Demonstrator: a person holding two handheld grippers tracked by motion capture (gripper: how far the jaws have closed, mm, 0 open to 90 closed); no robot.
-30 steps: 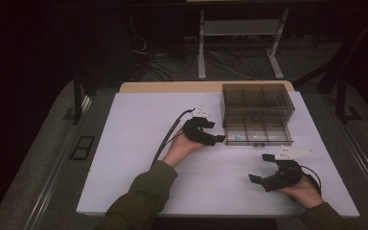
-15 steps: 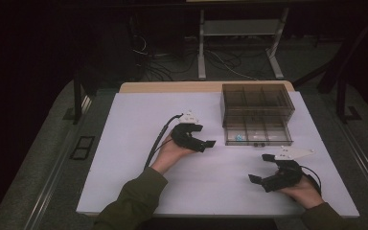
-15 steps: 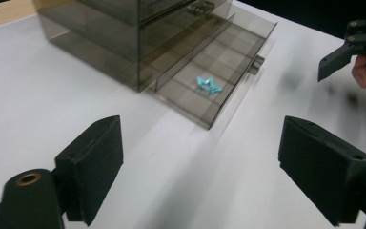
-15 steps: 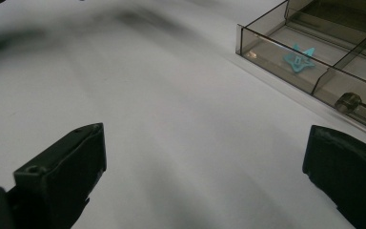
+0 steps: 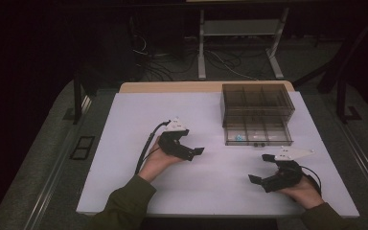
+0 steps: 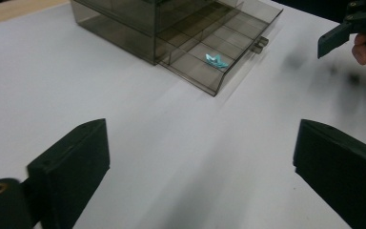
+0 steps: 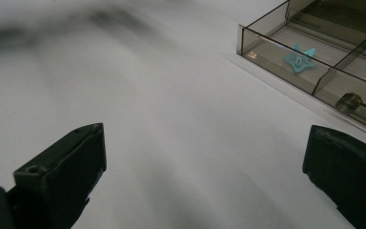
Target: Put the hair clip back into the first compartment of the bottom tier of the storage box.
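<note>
The left gripper (image 5: 191,152) hangs over the white table (image 5: 124,143), well left of the smoky drawer unit (image 5: 257,103); its jaws have just been opening and stand wide, nothing between them. The right gripper (image 5: 263,179) rests near the table's front edge, jaws apart and empty. A small blue piece (image 6: 216,60) lies in the pulled-out drawer (image 5: 258,135), in its left compartment.

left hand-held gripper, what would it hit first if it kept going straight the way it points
Probably the pulled-out drawer of the smoky plastic organiser, the one holding the small blue piece. Bare white table lies between; the left hand-held gripper is open and empty.
</note>
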